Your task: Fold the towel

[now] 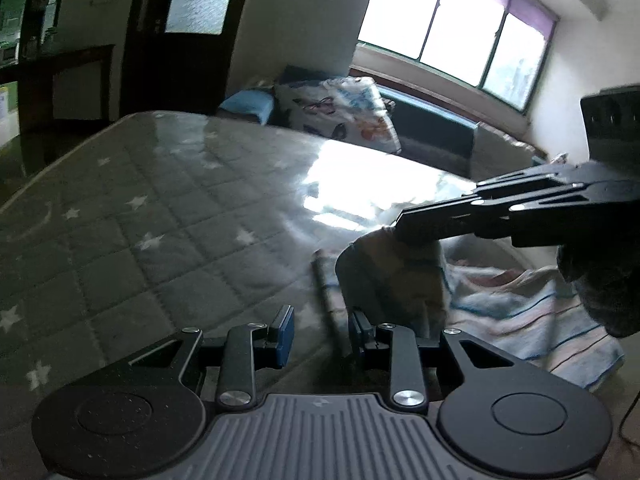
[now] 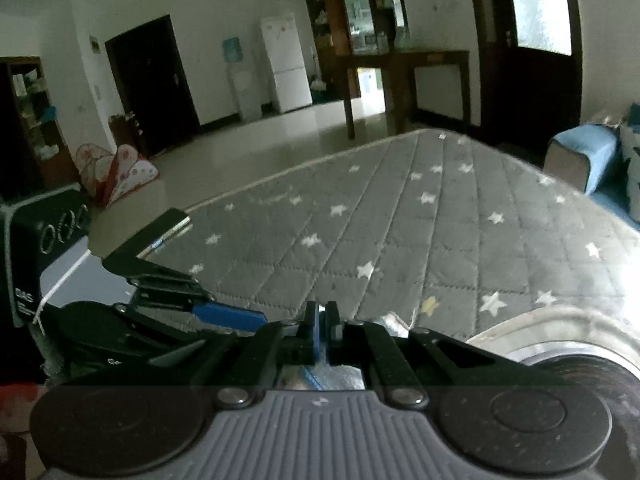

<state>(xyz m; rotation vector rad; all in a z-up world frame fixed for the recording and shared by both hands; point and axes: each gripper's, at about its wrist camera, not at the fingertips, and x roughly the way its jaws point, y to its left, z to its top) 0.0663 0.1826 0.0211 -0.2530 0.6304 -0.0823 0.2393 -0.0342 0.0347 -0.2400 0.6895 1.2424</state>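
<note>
Left wrist view: a soft, limp, pastel-striped terry towel is seen on the grey star-quilted mattress, one corner raised by the clenched right tool; the left tool is spread, empty, beside its near edge, where a hold seems best.

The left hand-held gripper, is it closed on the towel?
No, the left hand-held gripper is open, and the striped towel lies beside it on the mattress.

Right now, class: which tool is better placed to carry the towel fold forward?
Right. The right tool is shut on a raised fold of the striped towel. The left tool is open and holds nothing, beside the towel's edge.
</note>
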